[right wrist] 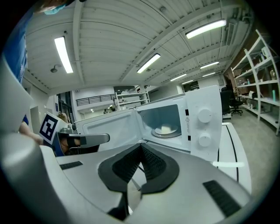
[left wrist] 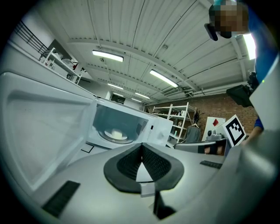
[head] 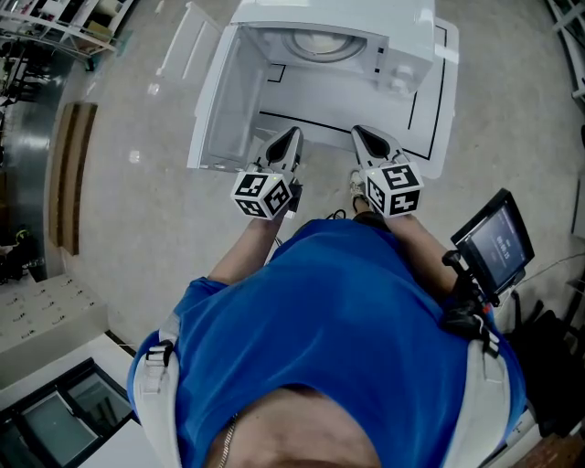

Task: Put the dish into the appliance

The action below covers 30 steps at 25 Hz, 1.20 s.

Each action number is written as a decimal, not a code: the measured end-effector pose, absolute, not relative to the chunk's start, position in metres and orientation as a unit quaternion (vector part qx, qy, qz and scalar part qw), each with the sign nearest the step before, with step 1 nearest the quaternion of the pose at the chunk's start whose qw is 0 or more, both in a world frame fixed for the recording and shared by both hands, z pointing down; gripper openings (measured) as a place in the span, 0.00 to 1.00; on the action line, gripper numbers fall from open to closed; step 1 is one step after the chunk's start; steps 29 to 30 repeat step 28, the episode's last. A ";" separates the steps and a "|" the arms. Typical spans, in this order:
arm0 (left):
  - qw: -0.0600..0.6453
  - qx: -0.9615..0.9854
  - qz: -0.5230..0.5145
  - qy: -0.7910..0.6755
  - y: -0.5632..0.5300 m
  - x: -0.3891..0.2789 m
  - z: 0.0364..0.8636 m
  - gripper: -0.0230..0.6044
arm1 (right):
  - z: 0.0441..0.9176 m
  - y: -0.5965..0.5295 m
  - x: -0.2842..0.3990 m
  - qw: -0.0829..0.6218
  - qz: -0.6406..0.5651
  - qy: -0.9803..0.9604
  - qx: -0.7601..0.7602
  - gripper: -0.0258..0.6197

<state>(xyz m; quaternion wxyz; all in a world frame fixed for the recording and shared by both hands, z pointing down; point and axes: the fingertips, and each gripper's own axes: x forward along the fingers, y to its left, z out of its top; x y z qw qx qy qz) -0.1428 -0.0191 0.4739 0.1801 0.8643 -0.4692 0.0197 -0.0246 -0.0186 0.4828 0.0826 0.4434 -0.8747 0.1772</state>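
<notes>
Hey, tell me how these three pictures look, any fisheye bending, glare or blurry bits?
Head view: evenly lit and sharp, the microwave only mildly bent. Left gripper view: strong fisheye with black corners; the open door looms pale and soft. Right gripper view: same fisheye; the ceiling lights glare white, the dish reads small but clear.

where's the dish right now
The dish sits on the turntable inside the open microwave, left of its two knobs in the right gripper view; in the head view that is top centre.
</notes>
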 end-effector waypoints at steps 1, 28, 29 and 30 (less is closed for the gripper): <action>0.180 0.864 0.020 -0.469 -0.019 -0.143 0.474 0.05 | 0.483 -0.018 -0.024 0.083 0.178 -0.875 0.443 0.04; 0.178 0.871 0.023 -0.457 -0.027 -0.134 0.469 0.05 | 0.477 -0.027 -0.026 0.079 0.169 -0.873 0.450 0.04; 0.178 0.871 0.023 -0.457 -0.027 -0.134 0.469 0.05 | 0.477 -0.027 -0.026 0.079 0.169 -0.873 0.450 0.04; 0.178 0.871 0.023 -0.457 -0.027 -0.134 0.469 0.05 | 0.477 -0.027 -0.026 0.079 0.169 -0.873 0.450 0.04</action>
